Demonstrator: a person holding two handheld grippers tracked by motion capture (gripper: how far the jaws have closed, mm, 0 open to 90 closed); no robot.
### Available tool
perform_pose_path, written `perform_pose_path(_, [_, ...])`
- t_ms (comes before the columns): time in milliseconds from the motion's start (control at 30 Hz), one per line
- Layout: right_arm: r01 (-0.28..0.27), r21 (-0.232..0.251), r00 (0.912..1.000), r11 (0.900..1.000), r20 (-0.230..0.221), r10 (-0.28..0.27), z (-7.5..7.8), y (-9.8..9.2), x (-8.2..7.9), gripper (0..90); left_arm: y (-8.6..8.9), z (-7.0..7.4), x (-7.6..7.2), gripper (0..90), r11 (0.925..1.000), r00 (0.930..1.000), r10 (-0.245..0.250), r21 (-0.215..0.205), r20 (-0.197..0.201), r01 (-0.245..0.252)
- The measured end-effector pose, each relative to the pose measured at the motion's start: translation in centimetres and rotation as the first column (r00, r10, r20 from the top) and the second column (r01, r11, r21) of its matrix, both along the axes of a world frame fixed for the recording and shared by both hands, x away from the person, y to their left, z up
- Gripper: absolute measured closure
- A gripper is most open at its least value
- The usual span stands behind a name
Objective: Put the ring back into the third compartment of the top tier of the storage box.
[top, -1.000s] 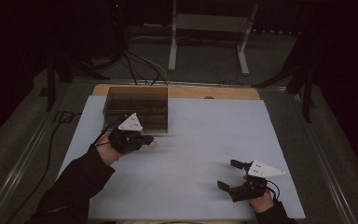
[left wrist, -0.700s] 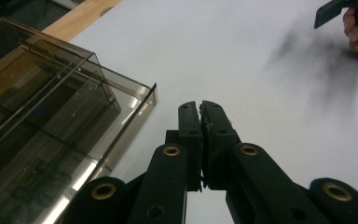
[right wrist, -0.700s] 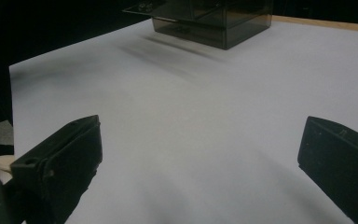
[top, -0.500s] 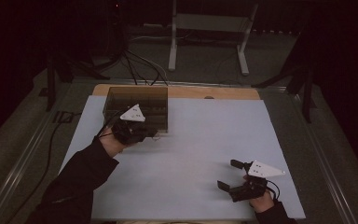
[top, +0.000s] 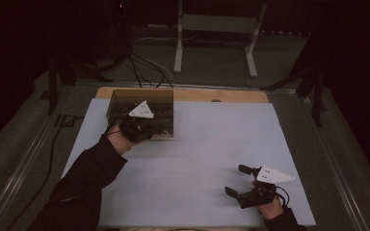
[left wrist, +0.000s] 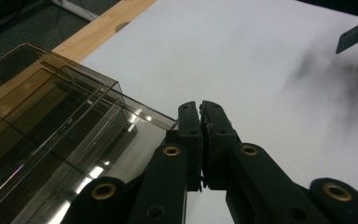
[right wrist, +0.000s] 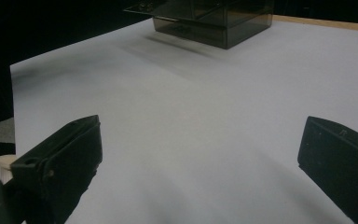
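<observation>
Sitting at the far left corner of the white surface (top: pixel 202 159), beside the wooden edge (top: pixel 231 95), a smoky transparent plastic box (top: pixel 142 111) with inner dividers and what looks like a drawer or tray level. Judging from the thin clear walls: light, stiff, rather brittle, and smooth enough to slip between hard pads. Hovering right at its near corner, the left hand-held gripper (left wrist: pixel 200 108), jaws pressed fully together with nothing between them; whether the tips touch the box wall cannot be told. Resting well apart, near the front right of the surface, the right hand-held gripper (top: pixel 234 180), jaws spread wide and holding nothing. Best to grip, probably, on an upper rim or a divider wall, where two pads can pinch a thin flat plate from both sides; a corner would likely slide out. Pushing with closed jaws on the low part of a side wall seems safer than high up, since a light box may tip or skid on the smooth sheet. Squeezing hard could crack the plastic.
</observation>
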State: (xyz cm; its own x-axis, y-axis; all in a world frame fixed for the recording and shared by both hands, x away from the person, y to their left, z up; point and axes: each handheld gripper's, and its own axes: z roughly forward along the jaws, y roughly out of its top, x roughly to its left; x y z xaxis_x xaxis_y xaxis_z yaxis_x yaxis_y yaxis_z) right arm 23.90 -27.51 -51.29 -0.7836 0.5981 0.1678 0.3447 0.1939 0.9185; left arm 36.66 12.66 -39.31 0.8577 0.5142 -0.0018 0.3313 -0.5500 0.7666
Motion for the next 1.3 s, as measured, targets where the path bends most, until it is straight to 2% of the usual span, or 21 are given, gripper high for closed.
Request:
perform_pose_path(533, [-0.002,0.001,1.0000,1.000,0.000,0.002,0.0,0.0,0.0,0.0,-0.6,0.9,2.7,89.1,0.9981,0.9992,0.038,-0.049,-0.010,-0.038])
perform_pose_path(567, [-0.002,0.001,1.0000,1.000,0.000,0.002,0.0,0.0,0.0,0.0,-0.6,0.9,2.9,89.1,0.9983,0.9991,0.041,-0.042,-0.011,-0.041])
perform_pose_path(800, [-0.002,0.002,1.0000,1.000,0.002,0.002,0.0,-0.1,0.0,0.0,-0.9,0.1,4.4,89.1,0.9959,0.9961,0.079,-0.041,-0.039,-0.080])
perform_pose_path(933, [-0.002,0.003,1.0000,1.000,0.002,0.002,0.0,-0.1,0.0,0.0,-1.0,-0.8,4.9,89.1,0.9946,0.9941,0.099,-0.026,-0.043,-0.101])
perform_pose_path(1300, [-0.004,0.002,1.0000,1.000,0.004,0.004,0.0,-0.1,-0.1,0.0,-0.1,-2.5,6.1,89.0,0.9850,0.9830,0.165,-0.036,-0.080,-0.169])
